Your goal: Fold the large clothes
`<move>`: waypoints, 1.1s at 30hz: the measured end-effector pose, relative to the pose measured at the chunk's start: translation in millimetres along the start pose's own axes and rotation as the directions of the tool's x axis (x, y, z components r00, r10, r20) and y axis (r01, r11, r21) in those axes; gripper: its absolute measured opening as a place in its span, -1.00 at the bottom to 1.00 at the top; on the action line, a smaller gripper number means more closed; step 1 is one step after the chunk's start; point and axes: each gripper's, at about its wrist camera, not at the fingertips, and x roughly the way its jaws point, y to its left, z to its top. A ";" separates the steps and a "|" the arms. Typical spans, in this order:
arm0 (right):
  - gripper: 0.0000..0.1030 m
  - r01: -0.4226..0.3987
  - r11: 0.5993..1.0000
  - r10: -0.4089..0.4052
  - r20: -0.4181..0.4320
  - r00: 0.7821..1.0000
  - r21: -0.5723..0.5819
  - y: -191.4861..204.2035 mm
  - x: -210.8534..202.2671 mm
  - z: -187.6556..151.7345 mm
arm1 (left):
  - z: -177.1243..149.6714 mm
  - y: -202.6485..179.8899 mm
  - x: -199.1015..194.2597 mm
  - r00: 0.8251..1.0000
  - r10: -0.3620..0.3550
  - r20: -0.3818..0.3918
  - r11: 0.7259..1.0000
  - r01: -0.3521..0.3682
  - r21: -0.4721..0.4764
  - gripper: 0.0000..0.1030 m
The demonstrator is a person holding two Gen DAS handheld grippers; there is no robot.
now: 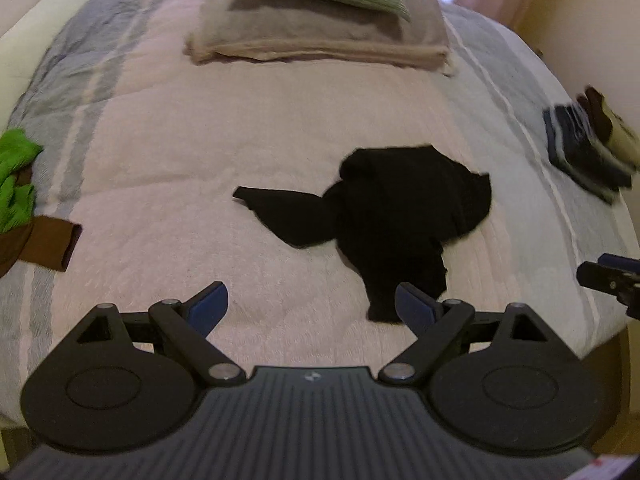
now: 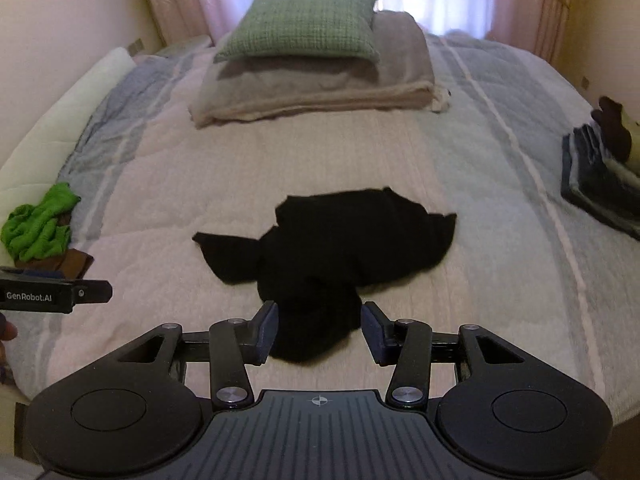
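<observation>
- Black garment (image 1: 400, 216) crumpled mid-bed (image 1: 208, 168), just ahead of both claws; lower tail at 1 o'clock by left claw (image 1: 310, 306), reaching between fingers of right claw (image 2: 318, 330).
- Both claws spread wide, empty, gripping nothing.
- Soft matte knit, bunched and lumpy, irregular outline; quilted pastel striped bedspread beneath.
- Long axis roughly 9 to 3 o'clock, one pointed flap toward 9 o'clock.
- Green cloth (image 2: 38, 226) at 9 o'clock, folded stack (image 2: 600, 176) at 3 o'clock, green pillow (image 2: 304, 24) on folded blanket (image 2: 312, 88) at 12.
</observation>
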 end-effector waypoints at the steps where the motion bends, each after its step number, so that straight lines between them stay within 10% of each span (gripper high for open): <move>1: -0.15 0.010 1.000 -0.010 -0.007 1.000 0.011 -2.2 3.4 -3.2 | 1.8 -1.2 2.4 1.000 -0.009 -0.008 1.000 0.009 0.018 0.72; 17: -0.15 0.099 0.981 -0.089 -0.065 0.994 0.169 25.9 33.1 -9.3 | 44.7 14.6 32.2 0.993 -0.094 -0.067 0.962 0.108 0.249 0.72; 33: -0.15 0.158 0.981 -0.146 -0.114 0.983 0.111 42.8 83.7 6.8 | 71.2 55.7 89.4 0.987 -0.109 -0.116 0.968 0.131 0.213 0.72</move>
